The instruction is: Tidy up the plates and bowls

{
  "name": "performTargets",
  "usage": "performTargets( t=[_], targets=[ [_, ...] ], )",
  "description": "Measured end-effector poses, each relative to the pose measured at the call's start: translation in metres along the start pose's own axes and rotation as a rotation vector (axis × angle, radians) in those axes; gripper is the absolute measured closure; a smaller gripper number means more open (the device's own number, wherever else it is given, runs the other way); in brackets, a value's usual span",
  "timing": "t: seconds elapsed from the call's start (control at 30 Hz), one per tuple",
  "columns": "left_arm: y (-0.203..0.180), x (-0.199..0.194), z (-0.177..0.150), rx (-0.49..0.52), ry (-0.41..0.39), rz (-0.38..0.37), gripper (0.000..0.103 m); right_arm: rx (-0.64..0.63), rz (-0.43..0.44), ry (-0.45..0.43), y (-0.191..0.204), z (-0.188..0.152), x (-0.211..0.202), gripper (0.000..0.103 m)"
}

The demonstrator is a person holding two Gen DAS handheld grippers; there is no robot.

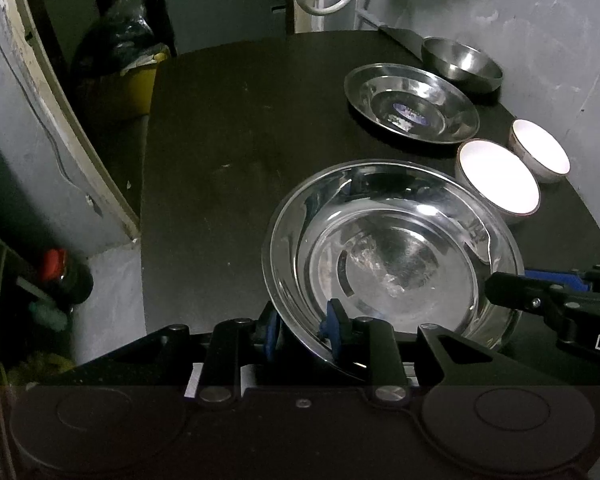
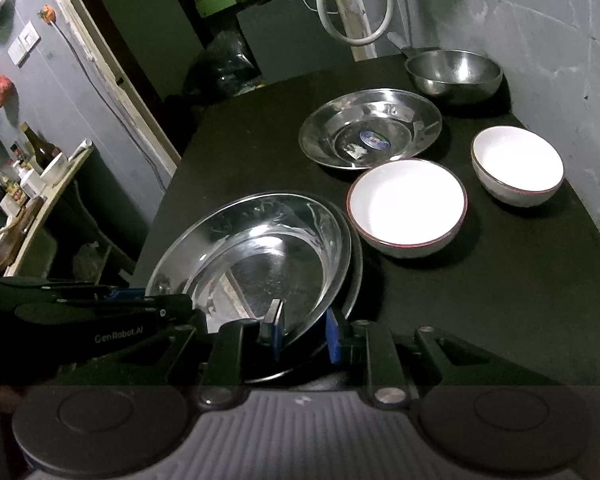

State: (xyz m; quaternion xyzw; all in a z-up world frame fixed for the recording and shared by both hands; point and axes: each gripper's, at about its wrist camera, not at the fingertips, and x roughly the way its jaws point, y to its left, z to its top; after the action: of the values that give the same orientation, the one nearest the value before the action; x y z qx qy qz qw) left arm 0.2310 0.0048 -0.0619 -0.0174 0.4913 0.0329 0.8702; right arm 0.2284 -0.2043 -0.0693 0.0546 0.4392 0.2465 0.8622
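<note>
On the dark surface, the big steel plate sits near the front edge, its rim gripped on opposite sides: left gripper clenched on its near-left edge, right gripper pinching the other. The stickered steel plate lies straight beyond.

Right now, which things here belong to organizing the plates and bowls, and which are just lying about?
Job:
near steel plate, gripped by both tongs
far steel plate
two white bowls
steel bowl

Lying about:
white hose
bottles on side shelf
</note>
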Motion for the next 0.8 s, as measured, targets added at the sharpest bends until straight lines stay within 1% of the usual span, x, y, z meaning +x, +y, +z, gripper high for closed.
performTargets(
  t=[0.1, 0.23, 0.3, 0.37, 0.43, 0.47, 0.5, 0.53, 0.57, 0.6, 0.63, 0.67, 0.7, 0.73, 0.77, 0.8],
  targets=[
    [0.000, 0.002, 0.000, -0.008, -0.001, 0.005, 0.075, -0.007, -0.003, 0.000, 0.003, 0.000, 0.000, 0.073],
    [-0.001, 0.003, 0.001, -0.013, 0.000, 0.018, 0.075, -0.015, -0.004, -0.003, 0.005, 0.001, 0.001, 0.065],
    [0.000, 0.002, 0.000, -0.013, -0.001, 0.021, 0.072, -0.018, -0.010, -0.003, 0.004, 0.001, 0.001, 0.062],
    [0.001, 0.002, 0.000, -0.023, 0.000, 0.029, 0.066, -0.008, -0.014, 0.001, 0.002, 0.001, 0.001, 0.057],
    [0.002, 0.001, 0.001, -0.032, -0.006, 0.041, 0.055, 0.004, 0.003, -0.002, 0.000, 0.001, 0.000, 0.047],
    [0.003, -0.001, 0.001, -0.036, -0.010, 0.045, 0.052, 0.003, 0.003, -0.004, -0.001, 0.001, 0.000, 0.044],
    [0.004, -0.002, 0.002, -0.040, -0.015, 0.050, 0.043, 0.002, 0.001, -0.006, -0.001, 0.001, 0.000, 0.037],
    [0.004, -0.003, 0.003, -0.046, -0.024, 0.058, 0.032, 0.004, 0.001, -0.007, -0.002, 0.001, -0.001, 0.030],
    [0.005, -0.005, 0.004, -0.051, -0.034, 0.068, 0.027, 0.010, 0.002, -0.009, -0.003, 0.001, -0.002, 0.027],
    [0.006, -0.007, 0.004, -0.056, -0.047, 0.080, 0.019, 0.016, 0.003, -0.012, -0.005, 0.001, -0.003, 0.022],
    [0.006, -0.008, 0.005, -0.063, -0.061, 0.094, 0.013, 0.019, 0.003, -0.016, -0.007, 0.001, -0.004, 0.018],
    [0.007, -0.009, 0.006, -0.070, -0.072, 0.105, 0.011, 0.022, 0.003, -0.020, -0.009, 0.000, -0.005, 0.015],
    [0.007, -0.010, 0.008, -0.075, -0.078, 0.113, 0.005, 0.026, 0.001, -0.024, -0.011, 0.000, -0.007, 0.011],
    [0.008, -0.010, 0.009, -0.080, -0.084, 0.121, 0.002, 0.032, -0.001, -0.028, -0.013, -0.001, -0.008, 0.005],
    [0.008, -0.009, 0.010, -0.084, -0.088, 0.129, 0.002, 0.038, -0.003, -0.028, -0.016, -0.001, -0.009, 0.001],
    [0.009, -0.008, 0.012, -0.086, -0.088, 0.135, 0.002, 0.043, -0.006, -0.033, -0.018, -0.001, -0.011, 0.000]
  ],
)
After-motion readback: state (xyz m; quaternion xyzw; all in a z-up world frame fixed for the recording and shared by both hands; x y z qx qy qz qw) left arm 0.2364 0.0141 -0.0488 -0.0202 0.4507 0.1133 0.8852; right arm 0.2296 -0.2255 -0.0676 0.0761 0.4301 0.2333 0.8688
